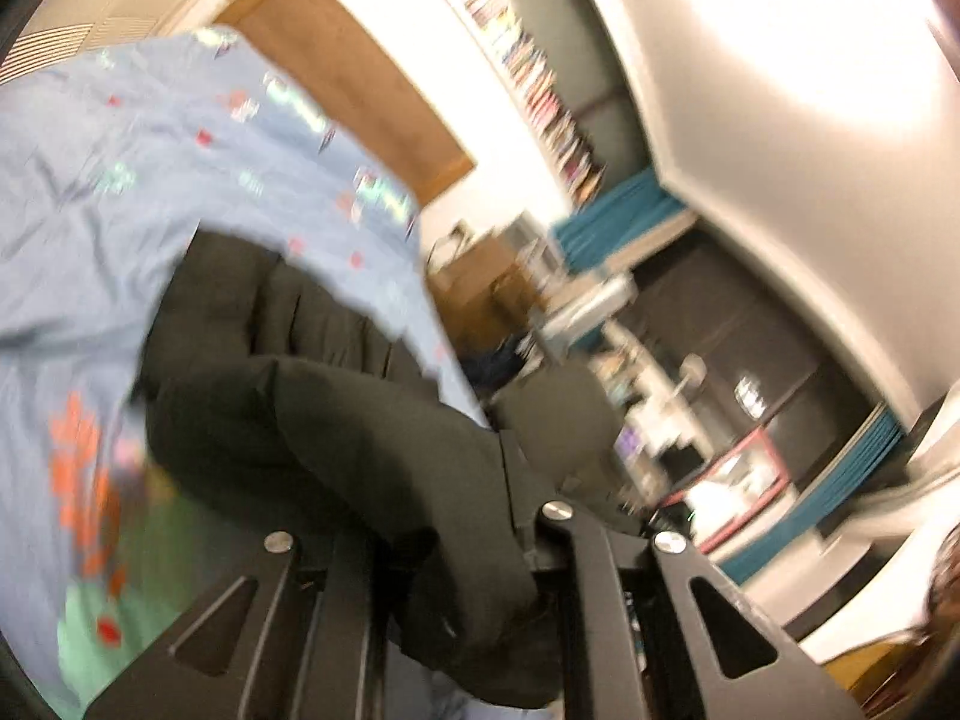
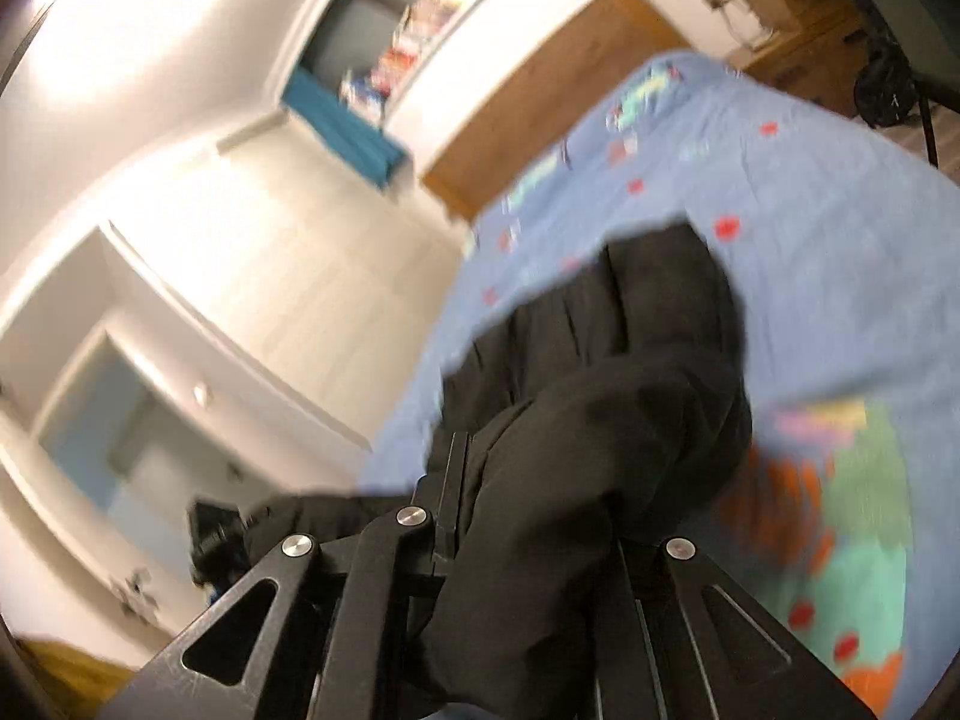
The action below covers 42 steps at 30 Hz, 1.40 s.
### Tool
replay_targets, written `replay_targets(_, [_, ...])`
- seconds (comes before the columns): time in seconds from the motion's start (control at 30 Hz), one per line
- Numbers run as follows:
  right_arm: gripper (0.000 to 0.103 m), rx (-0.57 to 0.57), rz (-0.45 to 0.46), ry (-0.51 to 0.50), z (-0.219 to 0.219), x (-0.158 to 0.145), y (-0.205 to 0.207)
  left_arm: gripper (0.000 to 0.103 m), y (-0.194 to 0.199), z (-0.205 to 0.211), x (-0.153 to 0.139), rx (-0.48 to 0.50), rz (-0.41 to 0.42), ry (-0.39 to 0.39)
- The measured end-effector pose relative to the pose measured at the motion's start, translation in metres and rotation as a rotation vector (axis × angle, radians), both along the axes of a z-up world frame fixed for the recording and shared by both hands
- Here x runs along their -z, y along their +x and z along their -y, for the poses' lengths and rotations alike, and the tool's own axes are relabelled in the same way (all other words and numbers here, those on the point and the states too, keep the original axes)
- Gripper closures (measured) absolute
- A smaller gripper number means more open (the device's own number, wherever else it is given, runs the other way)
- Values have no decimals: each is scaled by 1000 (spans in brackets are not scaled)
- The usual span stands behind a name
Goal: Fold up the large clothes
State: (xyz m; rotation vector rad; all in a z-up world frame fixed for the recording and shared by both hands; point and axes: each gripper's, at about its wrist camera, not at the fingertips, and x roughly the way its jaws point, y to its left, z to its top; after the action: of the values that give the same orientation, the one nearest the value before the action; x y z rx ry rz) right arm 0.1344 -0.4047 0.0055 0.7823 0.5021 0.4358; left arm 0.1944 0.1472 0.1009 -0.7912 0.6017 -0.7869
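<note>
Evidently both tools were clamped on the black garment (image 1: 312,408): the left gripper (image 1: 516,528) had a bunched fold pinched between its nearly closed jaws, and the right gripper (image 2: 528,528) held another thick wad the same way. From each tool the cloth ran forward and downward, its far end draped on the blue patterned bedspread (image 2: 840,240) ahead of and below the fingers. Both views were motion-blurred, so the exact bite depth could not be read.

Risks, as judged:
- Thick bunches between the jaws suggested several layers were caught; an inner layer might slide out and the hold be lost on one side.
- If one tool rose faster, the garment would hang skewed and the fold come out crooked.
- The trailing end on the bedspread might drag and wrinkle, or pull the cover up.
</note>
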Motion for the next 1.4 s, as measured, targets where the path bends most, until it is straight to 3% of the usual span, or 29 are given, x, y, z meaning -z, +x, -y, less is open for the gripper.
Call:
replay_targets(0.1, [93, 82, 13, 64, 23, -14, 33, 91, 46, -11, -13, -46, 14, -52])
replay_targets(0.2, [93, 141, 16, 55, 33, -28, 82, 91, 103, -11, -22, -91, 10, -31])
replay_targets(0.3, [93, 194, -6, -4, 35, -36, 135, 91, 169, -4, -22, -149, -28, 33])
replay_targets(0.43, [93, 265, -69, -98, 32, -30, 218, 90, 256, 18, -8, -204, -78, 182])
replay_targets(0.57, [92, 319, -165, -156, 34, 4, 295, 89, 331, 41, 37, -249, -164, 308])
replay_targets(0.63, [92, 347, -231, -145, 38, 34, 326, 88, 368, 43, 78, -266, -244, 332])
replay_targets(0.73, [91, 384, -364, -123, 45, 85, 366, 86, 397, 42, 140, -259, -358, 305])
replay_targets(0.8, [91, 376, -414, -110, 45, 112, 386, 86, 409, 43, 167, -240, -389, 282])
replay_targets(0.93, [91, 349, -426, -110, 40, 133, 403, 85, 419, 43, 195, -218, -404, 228])
replay_targets(1.0, [86, 341, -416, -58, 46, 138, 403, 82, 420, 38, 196, -220, -409, 183])
replay_targets(1.03, [79, 338, -403, -19, 49, 138, 399, 75, 417, 33, 194, -223, -404, 140])
replay_targets(1.1, [53, 342, -358, 80, 59, 139, 388, 56, 409, 22, 183, -230, -386, 27])
replay_targets(1.13, [18, 357, -337, 119, 65, 135, 381, 44, 407, 17, 178, -236, -378, -15])
replay_targets(1.17, [1, 375, -327, 132, 67, 129, 377, 39, 404, 11, 170, -246, -366, -43])
replay_targets(1.23, [1, 384, -291, 147, 72, 113, 364, 36, 395, -2, 146, -268, -332, -55])
replay_targets(1.3, [1, 395, -265, 95, 78, 88, 348, 35, 384, -14, 126, -305, -299, -44])
replay_targets(1.4, [1, 398, -223, 4, 74, 49, 328, 35, 364, -26, 97, -362, -259, 40])
